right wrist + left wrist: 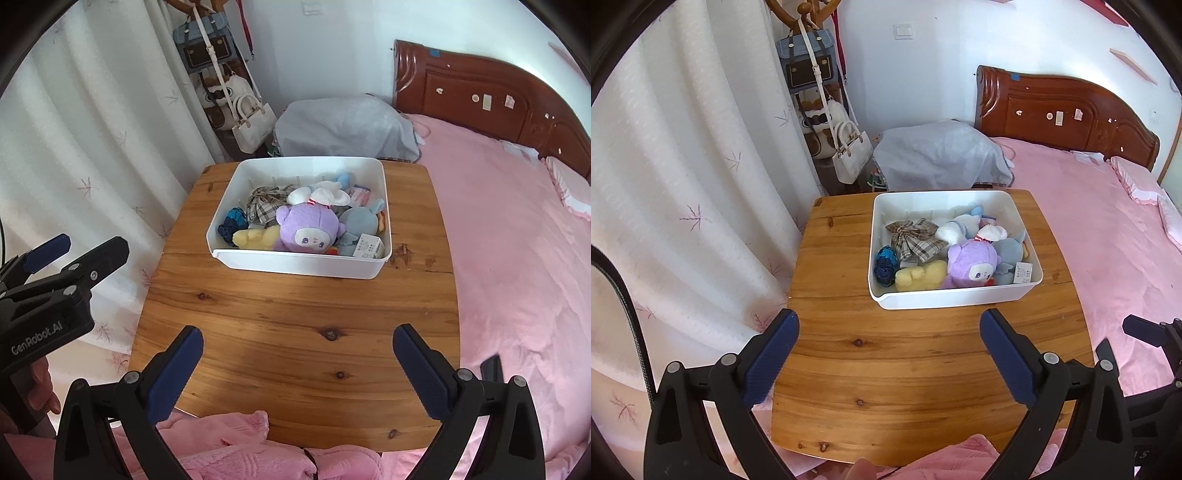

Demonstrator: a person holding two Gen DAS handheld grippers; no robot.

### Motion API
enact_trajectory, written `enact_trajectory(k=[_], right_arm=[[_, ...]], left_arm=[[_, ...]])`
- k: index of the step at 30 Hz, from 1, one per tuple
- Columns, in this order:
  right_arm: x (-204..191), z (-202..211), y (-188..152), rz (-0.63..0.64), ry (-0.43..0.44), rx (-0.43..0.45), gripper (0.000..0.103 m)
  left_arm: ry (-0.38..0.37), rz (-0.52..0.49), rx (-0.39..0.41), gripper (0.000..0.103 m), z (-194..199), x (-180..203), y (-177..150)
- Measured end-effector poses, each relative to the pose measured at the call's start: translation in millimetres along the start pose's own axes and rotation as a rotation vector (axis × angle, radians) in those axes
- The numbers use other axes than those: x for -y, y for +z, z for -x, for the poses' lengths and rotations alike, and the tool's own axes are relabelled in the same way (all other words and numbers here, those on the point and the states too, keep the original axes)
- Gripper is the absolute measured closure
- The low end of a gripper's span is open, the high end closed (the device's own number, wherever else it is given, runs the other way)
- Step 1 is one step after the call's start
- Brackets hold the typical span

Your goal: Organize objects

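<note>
A white bin (960,301) (295,264) stands on the far part of a wooden table (886,369) (295,332). It holds a purple plush (971,264) (306,229), a yellow plush (919,279) (255,236), a plaid bow (912,240) (266,205), a white plush (956,227) (321,195), a grey-blue plush (1008,251) (360,219) and a dark blue item (885,264) (232,221). My left gripper (888,325) is open and empty above the near table. My right gripper (297,332) is open and empty too. The left gripper also shows at the left of the right wrist view (77,247).
A pink bed (1108,229) (517,240) with a brown headboard lies to the right. White curtains (683,184) hang on the left. Bags (849,155) (251,129) hang behind the table beside a grey-covered object (938,155). Pink fabric (240,450) lies at the near edge.
</note>
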State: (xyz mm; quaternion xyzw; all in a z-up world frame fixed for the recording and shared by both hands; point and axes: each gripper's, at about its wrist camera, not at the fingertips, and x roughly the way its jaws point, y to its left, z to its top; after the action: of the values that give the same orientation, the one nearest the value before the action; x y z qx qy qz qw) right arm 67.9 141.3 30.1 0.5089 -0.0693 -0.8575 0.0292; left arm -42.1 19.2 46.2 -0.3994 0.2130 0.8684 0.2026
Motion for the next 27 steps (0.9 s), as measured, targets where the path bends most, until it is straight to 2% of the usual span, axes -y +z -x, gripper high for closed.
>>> enact_trajectory(k=[7,8,27], right_arm=[[2.9,0.8,0.7,-0.001,-0.001,-0.002,0.0],[2.1,0.4,0.7,-0.003,0.0,-0.002,0.0],[0.0,-0.3,-2.9,-0.009,0.0,-0.018,0.0]], left_arm=[[0.002,-0.009,-0.005,0.004,0.2,3.5,-0.1],[0.024,0.068,-0.013,0.004,1.0,-0.2,3.3],[0.019,0.076,-0.008,0.004,2.9,1.1,1.3]])
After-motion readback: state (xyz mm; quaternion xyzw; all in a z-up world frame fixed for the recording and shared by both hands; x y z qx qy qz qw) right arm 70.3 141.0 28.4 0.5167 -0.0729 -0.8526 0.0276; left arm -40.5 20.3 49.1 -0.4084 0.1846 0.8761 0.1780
